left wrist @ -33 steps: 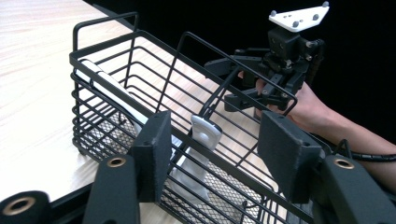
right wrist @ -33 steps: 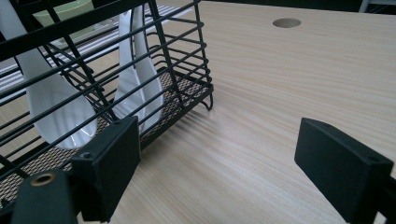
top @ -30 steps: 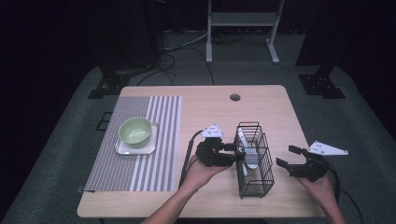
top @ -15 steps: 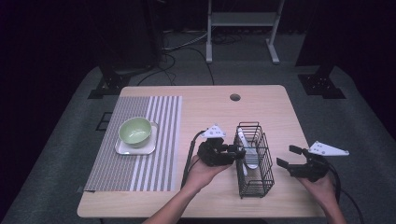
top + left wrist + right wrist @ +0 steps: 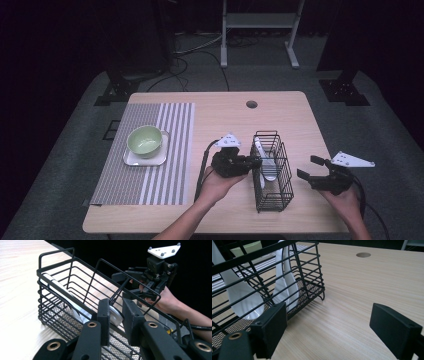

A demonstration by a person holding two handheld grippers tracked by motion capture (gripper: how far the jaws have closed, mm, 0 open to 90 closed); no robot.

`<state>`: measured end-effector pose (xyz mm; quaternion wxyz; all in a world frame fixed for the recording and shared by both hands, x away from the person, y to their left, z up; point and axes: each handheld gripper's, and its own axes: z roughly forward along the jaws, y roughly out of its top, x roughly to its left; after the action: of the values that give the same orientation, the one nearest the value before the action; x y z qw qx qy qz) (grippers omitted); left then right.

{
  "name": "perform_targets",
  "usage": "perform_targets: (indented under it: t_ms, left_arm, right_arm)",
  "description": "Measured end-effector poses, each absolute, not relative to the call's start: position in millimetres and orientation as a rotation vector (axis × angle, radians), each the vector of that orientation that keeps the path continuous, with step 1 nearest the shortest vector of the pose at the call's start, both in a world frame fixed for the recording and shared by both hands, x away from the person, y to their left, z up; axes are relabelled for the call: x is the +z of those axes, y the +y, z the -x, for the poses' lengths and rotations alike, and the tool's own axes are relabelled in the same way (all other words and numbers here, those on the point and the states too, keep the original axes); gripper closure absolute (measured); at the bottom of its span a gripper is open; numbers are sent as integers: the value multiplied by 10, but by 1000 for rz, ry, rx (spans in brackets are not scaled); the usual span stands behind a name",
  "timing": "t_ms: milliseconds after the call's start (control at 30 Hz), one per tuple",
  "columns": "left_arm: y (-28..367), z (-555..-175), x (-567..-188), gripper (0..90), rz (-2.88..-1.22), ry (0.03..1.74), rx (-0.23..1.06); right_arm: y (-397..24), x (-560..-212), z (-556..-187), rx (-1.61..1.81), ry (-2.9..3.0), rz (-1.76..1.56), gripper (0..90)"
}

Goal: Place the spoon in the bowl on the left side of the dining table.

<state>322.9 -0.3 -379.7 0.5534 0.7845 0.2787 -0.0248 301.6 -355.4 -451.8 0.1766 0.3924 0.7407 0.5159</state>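
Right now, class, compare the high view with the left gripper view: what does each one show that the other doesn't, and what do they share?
High view: the green bowl on its plate, on the striped mat at the left of the table, and a round hole near the far edge.
Left gripper view: up close, the left gripper fingers, which have just been closing, with the end of a white spoon between them; whether they press it is unclear.
Shared: the black wire basket holding that spoon, and the open right gripper beyond it.

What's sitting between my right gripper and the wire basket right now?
Nothing: in the right gripper view, bare wooden table runs from the open right gripper to the wire basket, which holds white spoons.
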Motion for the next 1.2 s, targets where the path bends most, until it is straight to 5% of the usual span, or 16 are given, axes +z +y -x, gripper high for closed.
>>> perform_targets:
  t_ms: [433, 1200]
  left_arm:
    - [-3, -3246, -3826, 851, -1819, 665, -137]
    - [163, -3321, -3660, 857, -1665, 692, -293]
  right_arm:
    - [-3572, -4514, -3011, 1461, 2087, -1110, 133]
    - [-3571, -4528, -3012, 1459, 2090, -1124, 133]
